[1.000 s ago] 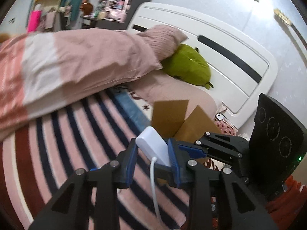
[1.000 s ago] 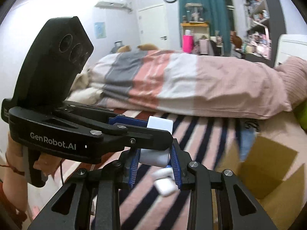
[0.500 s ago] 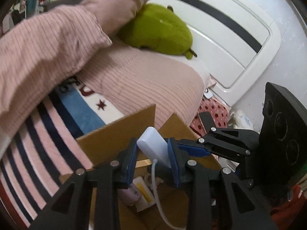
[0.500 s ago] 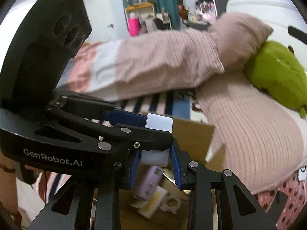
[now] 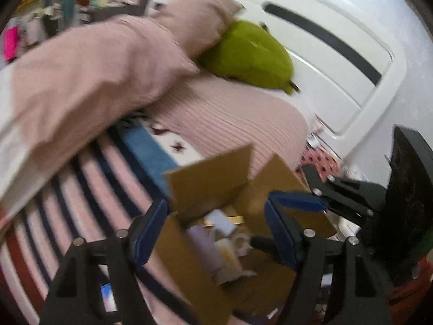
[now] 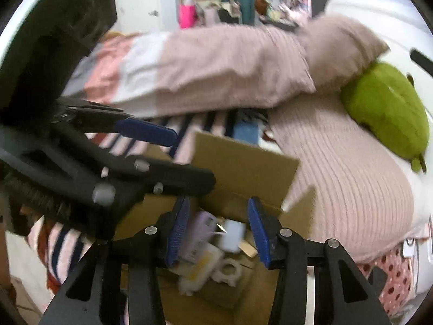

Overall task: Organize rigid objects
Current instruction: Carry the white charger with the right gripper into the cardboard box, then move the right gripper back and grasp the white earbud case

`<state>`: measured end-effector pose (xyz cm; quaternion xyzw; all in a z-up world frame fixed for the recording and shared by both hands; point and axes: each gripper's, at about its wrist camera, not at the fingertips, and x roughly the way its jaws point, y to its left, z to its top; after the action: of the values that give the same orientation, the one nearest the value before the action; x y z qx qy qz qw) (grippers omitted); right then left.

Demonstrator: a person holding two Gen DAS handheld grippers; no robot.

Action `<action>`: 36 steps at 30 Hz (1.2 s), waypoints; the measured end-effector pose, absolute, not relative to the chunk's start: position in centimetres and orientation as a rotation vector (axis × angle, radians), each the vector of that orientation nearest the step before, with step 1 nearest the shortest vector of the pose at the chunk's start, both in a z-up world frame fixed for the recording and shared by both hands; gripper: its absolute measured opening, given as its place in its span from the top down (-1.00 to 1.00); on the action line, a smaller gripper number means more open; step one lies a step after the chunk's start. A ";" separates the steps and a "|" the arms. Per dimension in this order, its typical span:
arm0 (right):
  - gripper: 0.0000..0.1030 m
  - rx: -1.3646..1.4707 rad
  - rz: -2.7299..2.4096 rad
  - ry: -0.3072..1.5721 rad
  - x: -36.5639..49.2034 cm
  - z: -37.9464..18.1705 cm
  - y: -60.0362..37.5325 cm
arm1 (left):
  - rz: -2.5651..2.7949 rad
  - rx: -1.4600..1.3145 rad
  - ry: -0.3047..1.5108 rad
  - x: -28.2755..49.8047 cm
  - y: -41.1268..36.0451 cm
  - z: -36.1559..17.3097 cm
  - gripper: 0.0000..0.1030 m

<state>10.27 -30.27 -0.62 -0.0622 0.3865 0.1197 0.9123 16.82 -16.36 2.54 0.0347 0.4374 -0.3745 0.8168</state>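
Cardboard box [image 6: 243,162] near on the striped bedspread [image 5: 81,178], already holding white charger [image 6: 231,235], purple case [image 6: 197,233] and other bits. Left gripper [image 5: 213,227] and right gripper [image 6: 216,228] above it, both wide, empty. Little visibly left outside.

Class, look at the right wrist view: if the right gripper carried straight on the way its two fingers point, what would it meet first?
Most likely the small items lying in the open cardboard box. The right gripper is open and empty, and a pale blue-white block sits between its fingers' line, beside a lilac case. Blur leaves depth uncertain.
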 end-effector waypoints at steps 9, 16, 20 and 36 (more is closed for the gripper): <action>0.20 -0.174 0.644 0.734 6.0 0.0 -17.9 | -0.478 0.019 0.789 12.0 -1.5 2.4 -0.54; 0.05 -0.221 0.749 0.859 5.6 -8.1 -10.5 | -0.354 -0.038 0.841 9.3 6.2 -5.1 -0.59; -0.10 -0.245 0.612 0.904 7.2 -14.1 -10.2 | -0.337 -0.074 0.893 8.3 7.8 -9.1 -0.59; 0.00 -0.289 0.484 0.858 10.1 -19.6 -11.4 | -0.372 -0.164 0.954 7.1 8.3 -12.8 -0.59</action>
<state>10.05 -11.37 -19.63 -0.1383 0.4105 0.2316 0.8711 7.13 8.25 -12.78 -0.0783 0.4557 -0.1780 0.8686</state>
